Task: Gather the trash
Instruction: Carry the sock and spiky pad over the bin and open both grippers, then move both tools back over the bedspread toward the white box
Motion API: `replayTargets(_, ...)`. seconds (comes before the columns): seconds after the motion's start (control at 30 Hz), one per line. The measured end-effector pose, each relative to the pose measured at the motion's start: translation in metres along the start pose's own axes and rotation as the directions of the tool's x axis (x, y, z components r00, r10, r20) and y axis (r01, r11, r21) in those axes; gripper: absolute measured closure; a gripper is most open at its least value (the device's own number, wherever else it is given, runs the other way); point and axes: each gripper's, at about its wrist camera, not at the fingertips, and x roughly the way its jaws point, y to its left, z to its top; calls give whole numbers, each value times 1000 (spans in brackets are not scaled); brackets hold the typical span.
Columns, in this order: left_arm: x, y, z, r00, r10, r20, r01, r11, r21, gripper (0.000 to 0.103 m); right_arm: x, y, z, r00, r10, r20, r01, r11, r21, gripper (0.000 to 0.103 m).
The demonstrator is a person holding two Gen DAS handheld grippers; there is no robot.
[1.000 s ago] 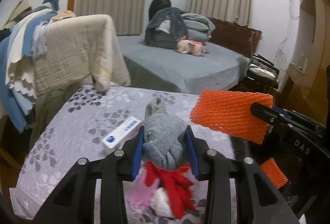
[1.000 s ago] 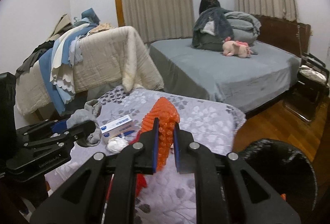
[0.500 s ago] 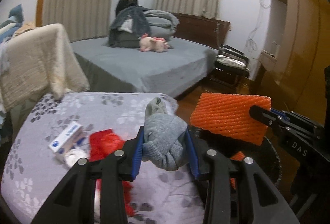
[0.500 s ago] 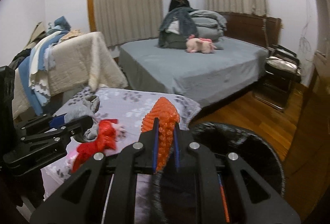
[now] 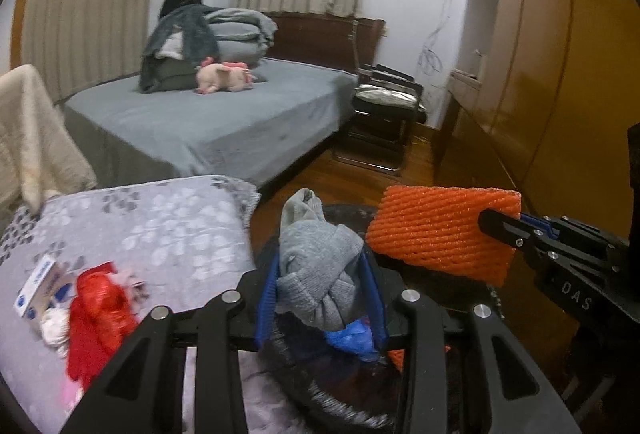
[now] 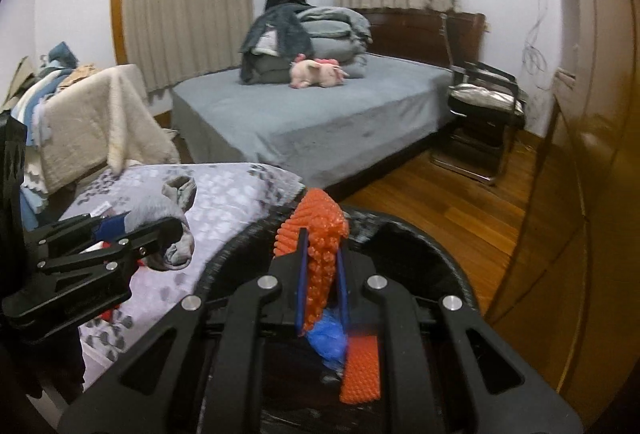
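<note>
My left gripper (image 5: 320,294) is shut on a grey sock (image 5: 316,266) and holds it over the near rim of a black trash bin (image 5: 344,406). My right gripper (image 6: 320,274) is shut on an orange foam net (image 6: 320,234) and holds it above the bin's opening (image 6: 420,234). The same net (image 5: 440,230) shows in the left wrist view, to the right of the sock. The sock and left gripper (image 6: 168,230) show at the left in the right wrist view. Inside the bin lie a blue wad (image 6: 328,344) and another orange net (image 6: 360,370).
On the floral table cover (image 5: 160,226) lie a red net (image 5: 100,310), a white and blue box (image 5: 36,282) and a white wad (image 5: 52,326). A grey bed (image 6: 320,114), a chair (image 6: 484,102) and a wooden wardrobe (image 6: 592,154) stand beyond.
Both grippers swung right from over the table to over the black bin, each keeping its hold. The bin's contents have come into view.
</note>
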Motion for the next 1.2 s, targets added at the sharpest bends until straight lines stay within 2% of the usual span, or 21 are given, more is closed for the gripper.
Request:
replayTargets(0.23,30,-26,-2,998,-60,-33,60,998,18,65,6,-27,-16,998,-58,-36,59,998,29,89)
replayTargets(0.37,42,-32,-6,993,-95,-64,96,995,14,60,9,-38,-25,995,-83,-55,85,996,34,87)
replayTargets(0.4,43,-32,-7,993,-99,-71,100,995,11,59,10,-40,-27,994,-88,-61,90,995,37,83)
replayTargets(0.47,46,-30,-7,992,-100,-76,101,995,7,48,11,-43,-30,993,-97,-70,101,994,47,75)
replayTargets(0.53,44,-27,-8,993,-94,-76,95,996,5,45,9,-44,-33,992,-102,-70,105,993,50,69)
replayTargets(0.6,43,-24,-8,994,-85,-75,86,996,0,40,8,-44,-34,992,-106,-66,109,993,48,54)
replayTargets(0.63,40,-20,-8,994,-77,-72,76,997,-7,39,8,-43,-34,992,-106,-64,109,993,49,52)
replayTargets(0.67,38,-17,-7,995,-73,-69,72,997,-10,36,7,-42,-33,993,-104,-59,107,993,49,43)
replayTargets(0.7,34,-13,-6,996,-63,-63,62,998,-12,33,6,-41,-32,993,-105,-54,108,993,49,27)
replayTargets(0.77,26,-5,-5,998,-39,-49,38,999,-11,24,2,-37,-29,993,-116,-30,117,992,49,12)
replayTargets(0.8,19,1,-4,999,-19,-36,19,1000,-13,19,0,-36,-28,993,-115,-21,116,992,49,11)
replayTargets(0.97,-9,30,-1,999,45,3,-44,998,-43,10,-3,-20,-16,997,-73,9,73,996,50,8)
replayTargets(1.2,-51,79,-6,987,156,41,-151,982,-113,7,4,20,1,999,4,38,-5,999,32,7)
